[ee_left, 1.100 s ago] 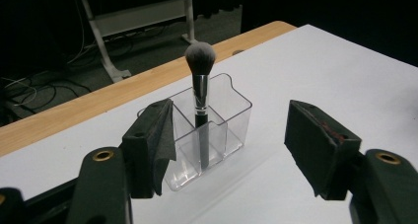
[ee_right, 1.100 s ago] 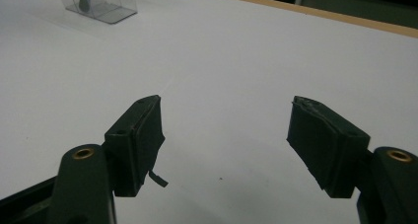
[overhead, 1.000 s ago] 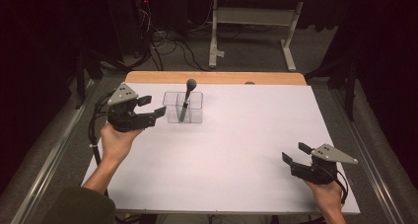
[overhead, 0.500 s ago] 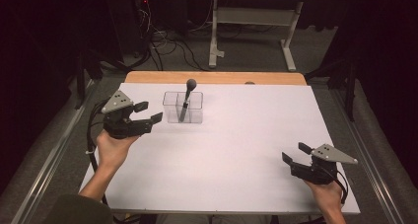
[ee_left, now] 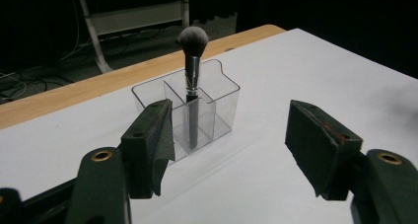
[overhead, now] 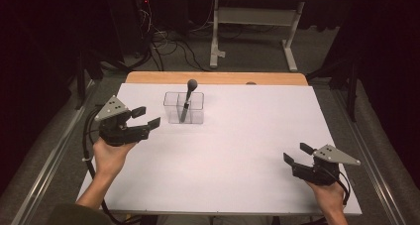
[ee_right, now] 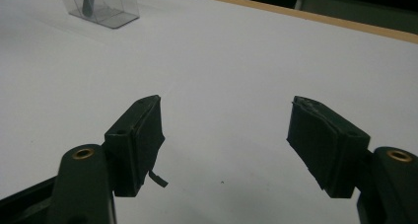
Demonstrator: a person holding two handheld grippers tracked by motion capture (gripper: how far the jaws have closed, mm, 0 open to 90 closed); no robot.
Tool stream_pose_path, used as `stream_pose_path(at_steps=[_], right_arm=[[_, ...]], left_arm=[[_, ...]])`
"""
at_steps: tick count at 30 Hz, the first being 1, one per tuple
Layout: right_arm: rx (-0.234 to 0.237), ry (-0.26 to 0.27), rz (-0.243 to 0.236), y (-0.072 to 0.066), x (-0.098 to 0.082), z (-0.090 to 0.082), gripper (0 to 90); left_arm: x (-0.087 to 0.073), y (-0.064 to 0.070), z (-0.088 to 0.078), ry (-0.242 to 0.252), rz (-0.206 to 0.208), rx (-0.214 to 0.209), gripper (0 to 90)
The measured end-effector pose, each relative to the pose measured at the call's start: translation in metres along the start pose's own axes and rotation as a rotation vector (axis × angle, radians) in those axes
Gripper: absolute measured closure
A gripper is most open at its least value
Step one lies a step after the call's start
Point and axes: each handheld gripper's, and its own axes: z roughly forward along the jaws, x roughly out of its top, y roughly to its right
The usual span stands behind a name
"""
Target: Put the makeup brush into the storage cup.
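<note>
A clear plastic organizer [overhead: 184,107] [ee_left: 197,110] [ee_right: 101,4] with several compartments stands on the white table top [overhead: 237,150] near its far edge. A makeup brush [overhead: 187,102] [ee_left: 192,81] stands upright in it, grey head up. My left gripper [overhead: 147,117] [ee_left: 229,135] hovers open to the left of the organizer, jaws pointed toward it, nothing between them. My right gripper [overhead: 296,153] [ee_right: 224,135] rests open near the front right of the table, empty.
A strip of bare wood [overhead: 218,78] runs along the table's far edge. Beyond it stand a metal frame's legs [overhead: 215,41] and cables [overhead: 163,41] on the floor. A cable [overhead: 90,136] trails from the left gripper over the table's left edge.
My left gripper has drawn back from the organizer, toward the left and nearer to the person. The right gripper has stayed where it was.
</note>
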Motion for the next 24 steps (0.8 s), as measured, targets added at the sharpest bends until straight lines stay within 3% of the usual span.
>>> stream_pose_path(at_steps=[24], right_arm=[[-0.002, -0.001, 0.004, 0.0, 0.0, 0.0, 31.1]], left_arm=[[-0.016, -0.015, -0.017, 0.007, -0.077, -0.001, 33.8]])
